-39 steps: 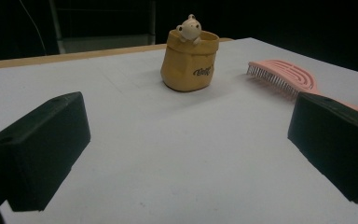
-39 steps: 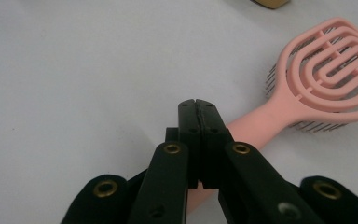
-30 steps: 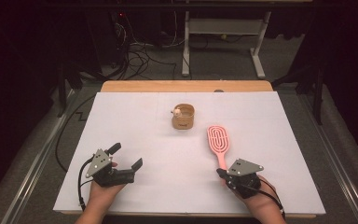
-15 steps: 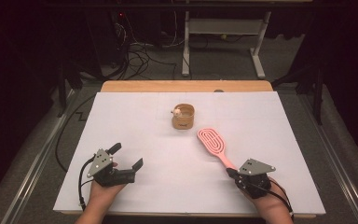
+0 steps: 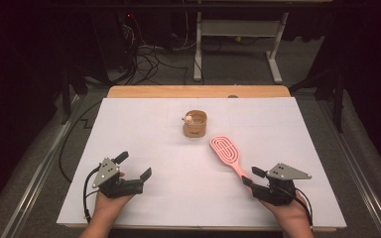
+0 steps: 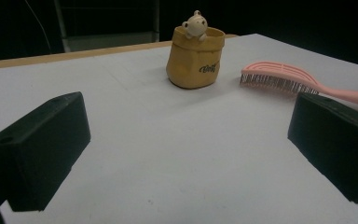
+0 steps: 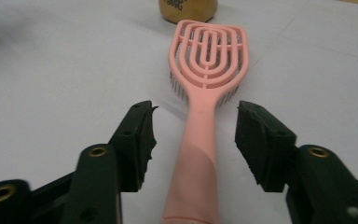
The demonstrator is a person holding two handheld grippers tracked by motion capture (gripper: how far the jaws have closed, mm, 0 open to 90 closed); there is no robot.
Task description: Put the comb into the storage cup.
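1. Pink plastic paddle hairbrush w/ slotted head (image 5: 225, 149) is seen lying flat on white table cover (image 5: 144, 124), bristles down, right of centre; handle is angled toward near right corner.
2. Right gripper (image 5: 253, 177) is held low at handle end; its jaws have just been opening. In right gripper view the brush handle (image 7: 199, 154) lies between the jaws w/ a gap each side, pads not pressing, so brush is released.
3. Left gripper (image 5: 134, 165) is rested on table at near left, well apart from brush. Jaws are spread wide, nothing between them; same seen in left gripper view.
4. Small tan bag-shaped ceramic pot w/ a cream bear figure on its rim (image 5: 195, 124) is stood upright at table centre, just beyond brush head, not touching it.
5. In left gripper view the pot (image 6: 195, 57) is seen left of brush head (image 6: 279, 77), bristles resting on the cover.
6. Wooden table edge (image 5: 198, 91) is visible at far side.
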